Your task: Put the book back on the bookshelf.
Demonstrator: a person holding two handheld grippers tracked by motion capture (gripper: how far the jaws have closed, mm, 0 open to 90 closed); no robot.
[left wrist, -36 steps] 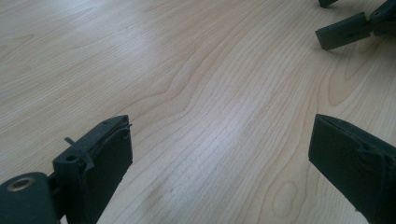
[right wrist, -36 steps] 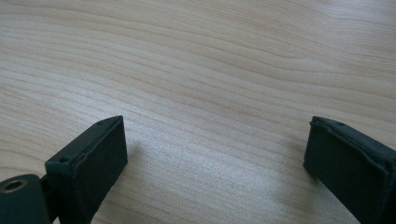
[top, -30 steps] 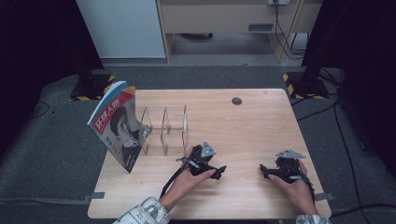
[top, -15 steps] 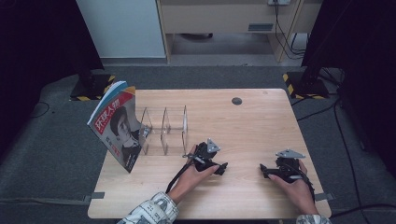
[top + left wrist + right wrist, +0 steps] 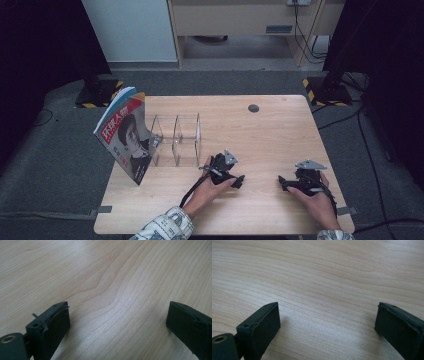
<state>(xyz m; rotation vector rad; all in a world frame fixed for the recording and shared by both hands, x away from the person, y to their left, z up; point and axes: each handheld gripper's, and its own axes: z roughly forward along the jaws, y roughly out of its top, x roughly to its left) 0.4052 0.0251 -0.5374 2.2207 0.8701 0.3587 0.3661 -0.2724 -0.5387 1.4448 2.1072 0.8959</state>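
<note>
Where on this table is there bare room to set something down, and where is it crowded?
Free: the far right of the table, beyond the black disc, and the strip between the left tool and right tool. Crowded: the left edge, around the magazine and clear rack.

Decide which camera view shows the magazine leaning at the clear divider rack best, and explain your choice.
The high view. There the magazine stands tilted at the left end of the clear rack, its cover facing the camera. The left and right gripper views look down at bare wooden tabletop between open black jaws, so they tell nothing about it.
</note>
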